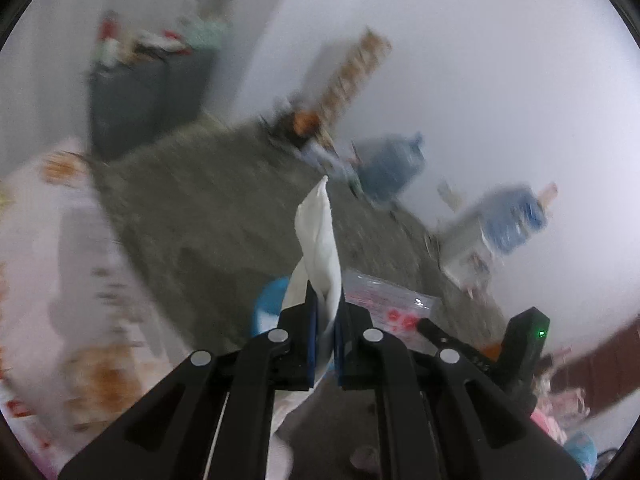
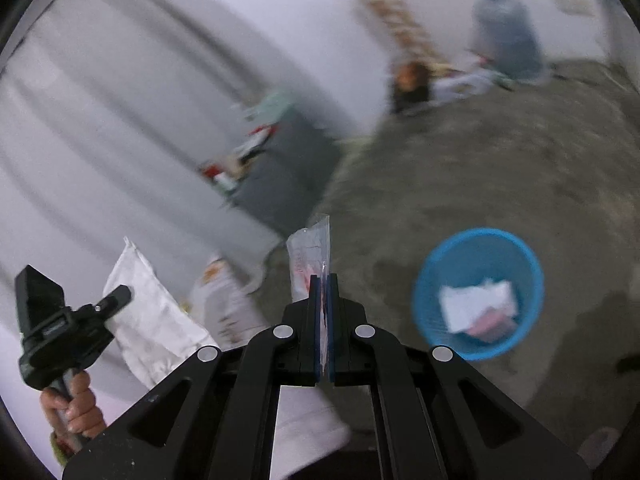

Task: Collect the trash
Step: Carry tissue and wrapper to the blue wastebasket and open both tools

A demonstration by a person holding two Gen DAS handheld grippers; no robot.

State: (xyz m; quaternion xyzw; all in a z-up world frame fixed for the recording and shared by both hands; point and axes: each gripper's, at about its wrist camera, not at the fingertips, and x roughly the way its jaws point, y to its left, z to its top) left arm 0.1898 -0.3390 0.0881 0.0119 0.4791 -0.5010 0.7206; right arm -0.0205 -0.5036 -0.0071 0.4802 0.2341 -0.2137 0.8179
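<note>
My left gripper (image 1: 325, 304) is shut on a white tissue (image 1: 318, 232) that sticks up between its fingers; it also shows in the right wrist view (image 2: 148, 308). My right gripper (image 2: 323, 284) is shut on a clear plastic wrapper with red print (image 2: 310, 252); the wrapper also shows in the left wrist view (image 1: 384, 300). A blue mesh waste basket (image 2: 528, 272) stands on the grey floor to the right of the right gripper, with white and pink paper inside. Its rim peeks out behind the tissue in the left wrist view (image 1: 268, 300). Both views are motion-blurred.
A dark grey bin (image 1: 140, 100) overfilled with rubbish stands by the wall. Blue water jugs (image 1: 392, 168) and clutter line the far wall. A table with a patterned white cloth (image 1: 60, 260) is at left. The left gripper's handle (image 2: 60, 328) shows in a hand.
</note>
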